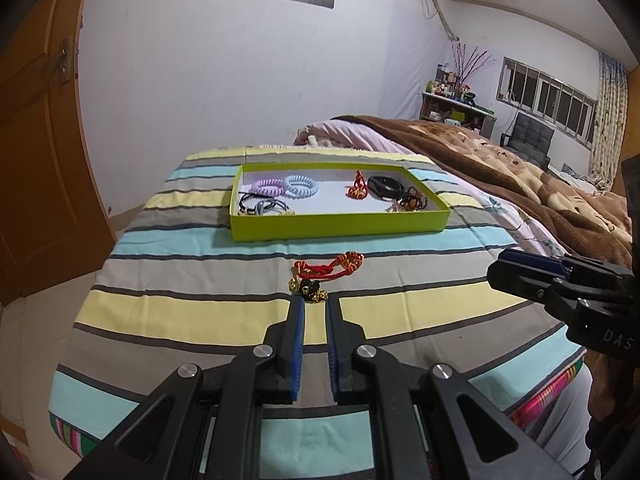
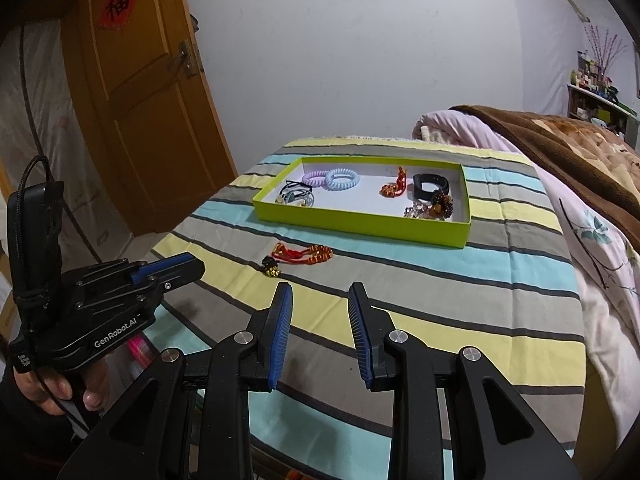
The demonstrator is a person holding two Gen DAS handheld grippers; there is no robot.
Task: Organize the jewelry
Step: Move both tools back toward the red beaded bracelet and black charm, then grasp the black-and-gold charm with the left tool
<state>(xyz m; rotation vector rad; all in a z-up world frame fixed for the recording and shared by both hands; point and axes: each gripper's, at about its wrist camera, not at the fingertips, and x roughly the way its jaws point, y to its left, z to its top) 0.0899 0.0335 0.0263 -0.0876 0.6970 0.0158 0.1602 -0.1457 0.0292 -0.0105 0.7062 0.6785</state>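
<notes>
A red cord bracelet [image 1: 328,270] [image 2: 300,255] with a black and gold charm lies on the striped cloth in front of a lime-green tray [image 1: 340,226] [image 2: 360,228]. In the tray lie a purple coil tie [image 1: 267,187], a blue coil tie [image 1: 301,186], thin hair ties [image 1: 260,206], a red knotted cord [image 1: 357,186], a black band [image 1: 386,187] and beaded bracelets [image 1: 412,200]. My left gripper [image 1: 315,300] [image 2: 196,266] points at the charm, jaws a narrow gap apart and holding nothing. My right gripper [image 2: 320,290] [image 1: 494,272] stands open and empty, short of the bracelet on its right.
The striped cloth [image 1: 200,312] covers the near end of a bed. A brown blanket [image 1: 500,168] and pink quilt [image 2: 480,132] are piled to the right. A wooden door [image 2: 140,100] stands to the left. A person's hand [image 2: 60,388] holds the left gripper's handle.
</notes>
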